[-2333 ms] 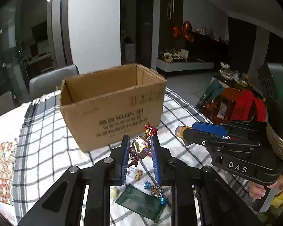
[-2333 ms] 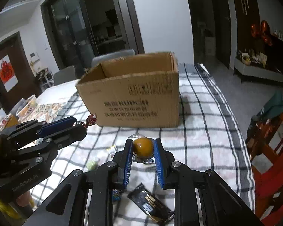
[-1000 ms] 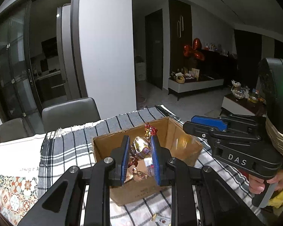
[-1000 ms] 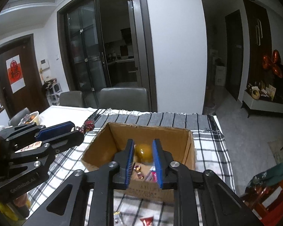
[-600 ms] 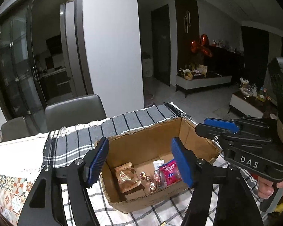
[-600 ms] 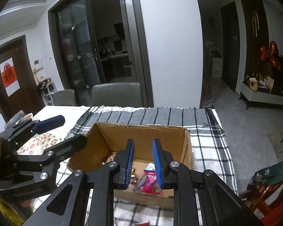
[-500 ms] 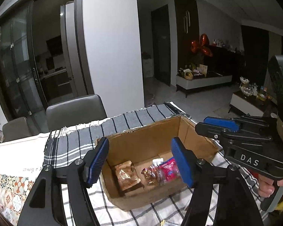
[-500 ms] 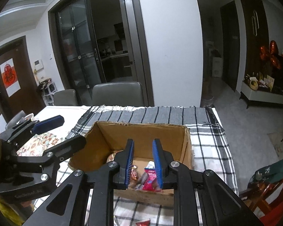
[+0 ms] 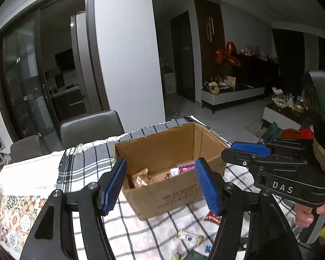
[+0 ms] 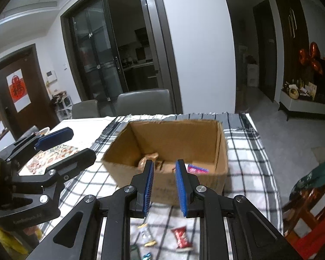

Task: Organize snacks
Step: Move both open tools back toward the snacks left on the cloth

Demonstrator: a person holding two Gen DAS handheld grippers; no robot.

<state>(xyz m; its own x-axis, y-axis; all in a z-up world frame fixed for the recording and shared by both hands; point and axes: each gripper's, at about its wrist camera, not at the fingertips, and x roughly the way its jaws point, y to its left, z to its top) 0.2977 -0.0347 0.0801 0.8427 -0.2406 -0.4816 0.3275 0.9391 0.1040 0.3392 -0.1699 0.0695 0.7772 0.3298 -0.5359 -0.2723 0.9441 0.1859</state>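
Left wrist view: our left gripper (image 9: 161, 186) hangs spread wide and empty over the cardboard box (image 9: 175, 186), snack packets (image 9: 140, 178) inside. Right wrist view: our right gripper (image 10: 163, 186), fingers parted and bare, hovers before the box, a red packet (image 10: 181, 237) on the checked cloth (image 10: 247, 169).

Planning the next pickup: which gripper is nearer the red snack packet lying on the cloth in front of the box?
Right, as a judgement. The red snack packet lies just below the right gripper; the left gripper hangs further left.
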